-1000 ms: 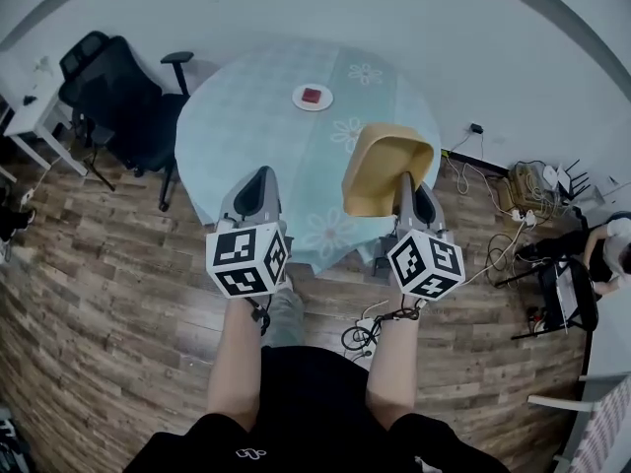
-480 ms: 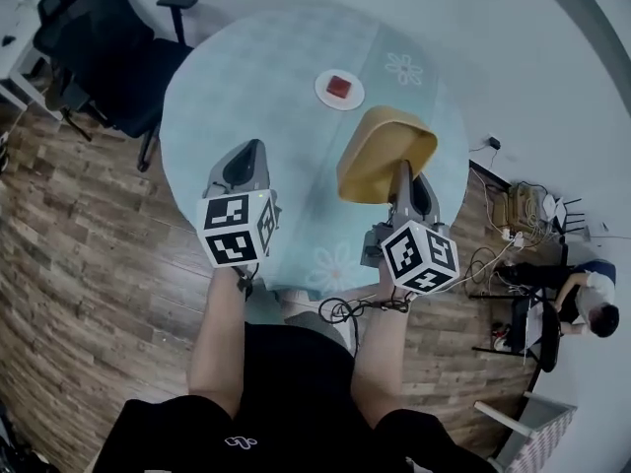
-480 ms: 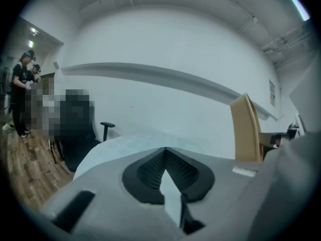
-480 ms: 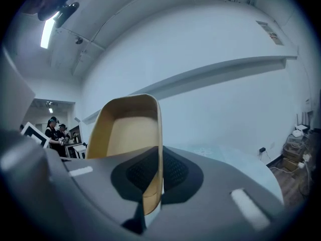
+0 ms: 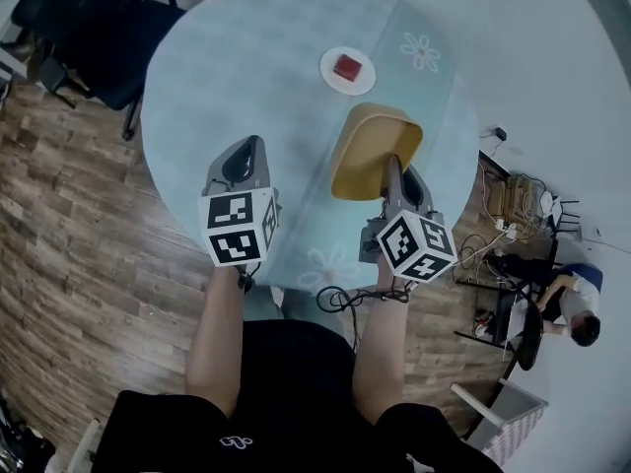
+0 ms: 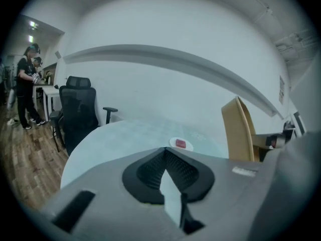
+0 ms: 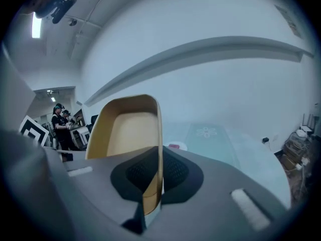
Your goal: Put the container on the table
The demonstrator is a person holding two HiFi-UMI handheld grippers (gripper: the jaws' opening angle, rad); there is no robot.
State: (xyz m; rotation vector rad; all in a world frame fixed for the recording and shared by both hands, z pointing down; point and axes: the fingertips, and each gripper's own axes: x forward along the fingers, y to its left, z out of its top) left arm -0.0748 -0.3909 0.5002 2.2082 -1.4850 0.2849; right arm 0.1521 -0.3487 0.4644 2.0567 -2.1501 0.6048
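A tan, tub-shaped container (image 5: pixel 373 151) hangs tilted on its side over the right part of the round table (image 5: pixel 246 57), which has a pale blue cloth. My right gripper (image 5: pixel 392 168) is shut on the container's wall; in the right gripper view the container (image 7: pixel 128 129) has its rim pinched in the right gripper (image 7: pixel 159 159). My left gripper (image 5: pixel 244 162) hovers over the table's near left part, shut and empty. In the left gripper view the left gripper (image 6: pixel 164 152) shows its tips meeting, and the container (image 6: pixel 239 129) stands on edge to the right.
A white plate with a red block (image 5: pixel 347 69) sits on the table beyond the container. A black office chair (image 5: pixel 74 13) stands at the far left. Cables and a power strip (image 5: pixel 513 205) lie on the wood floor at right, near a seated person (image 5: pixel 577 313). People (image 6: pixel 25 84) stand at a far desk.
Both grippers and the container have moved forward over the table. The table fills more of the head view, and the plate lies closer to the container.
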